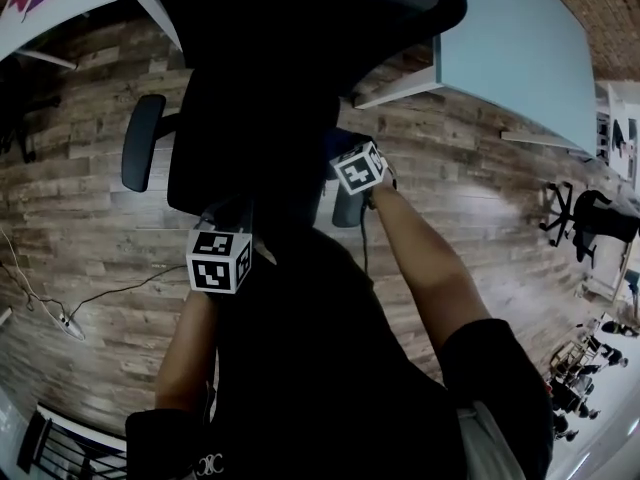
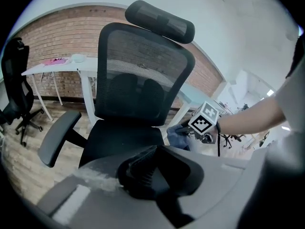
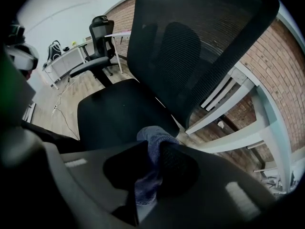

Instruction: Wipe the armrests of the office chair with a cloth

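Note:
A black mesh office chair (image 1: 270, 98) stands in front of me, its left armrest (image 1: 140, 143) sticking out over the wood floor. My right gripper (image 1: 340, 153) is at the chair's right side, above the right armrest (image 1: 346, 208), and is shut on a blue cloth (image 3: 151, 140) that bunches out past the jaws. The left gripper view shows that cloth (image 2: 177, 136) pressed low beside the seat, hiding the armrest top. My left gripper (image 1: 222, 220) hangs in front of the seat (image 2: 119, 137) with its jaws together and nothing between them.
A pale desk (image 1: 520, 38) stands behind the chair at the right, with a white-legged desk (image 2: 62, 68) at the left. Another black chair (image 2: 16, 89) sits far left. A cable (image 1: 60, 313) runs across the floor. More chairs (image 1: 590, 218) stand at the right.

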### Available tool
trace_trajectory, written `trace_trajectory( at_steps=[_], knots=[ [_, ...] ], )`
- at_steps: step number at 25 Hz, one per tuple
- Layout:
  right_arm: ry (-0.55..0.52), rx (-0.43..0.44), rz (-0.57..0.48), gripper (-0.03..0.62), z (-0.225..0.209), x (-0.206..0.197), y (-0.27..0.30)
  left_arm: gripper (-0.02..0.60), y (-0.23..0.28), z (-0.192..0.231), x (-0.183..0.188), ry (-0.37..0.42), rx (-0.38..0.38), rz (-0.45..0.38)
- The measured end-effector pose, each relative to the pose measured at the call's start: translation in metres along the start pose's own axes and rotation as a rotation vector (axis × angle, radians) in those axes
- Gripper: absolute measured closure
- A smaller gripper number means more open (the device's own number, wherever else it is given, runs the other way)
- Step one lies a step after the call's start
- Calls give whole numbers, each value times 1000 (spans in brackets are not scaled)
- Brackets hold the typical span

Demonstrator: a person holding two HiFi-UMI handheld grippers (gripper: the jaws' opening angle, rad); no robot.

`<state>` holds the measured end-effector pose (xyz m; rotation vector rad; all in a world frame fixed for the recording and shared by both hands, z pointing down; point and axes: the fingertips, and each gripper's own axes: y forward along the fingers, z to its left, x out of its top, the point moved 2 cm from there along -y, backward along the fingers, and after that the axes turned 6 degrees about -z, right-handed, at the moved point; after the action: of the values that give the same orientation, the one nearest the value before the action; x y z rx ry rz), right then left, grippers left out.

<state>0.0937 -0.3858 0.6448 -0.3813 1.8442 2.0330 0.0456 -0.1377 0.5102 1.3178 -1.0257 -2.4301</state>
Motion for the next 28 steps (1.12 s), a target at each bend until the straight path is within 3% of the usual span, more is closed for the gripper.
trace_trajectory(
  at_steps=[5, 12, 16, 19, 28],
  knots=[
    [86, -54, -6, 526, -39, 9, 5, 575, 0, -5, -1, -6, 18, 3],
    [288, -191, 56, 526, -93, -24, -11, 575, 2, -6, -6, 12, 11, 23],
    [369, -178, -41, 526, -99, -34, -15, 575, 8, -12, -5, 35, -10, 34],
    [450, -211, -31, 526, -100, -55, -21, 575, 13, -16, -2, 58, -30, 37],
    [510, -213, -16, 528, -63, -96, -38, 575, 25, -29, 8, 106, -83, 43]
  ],
)
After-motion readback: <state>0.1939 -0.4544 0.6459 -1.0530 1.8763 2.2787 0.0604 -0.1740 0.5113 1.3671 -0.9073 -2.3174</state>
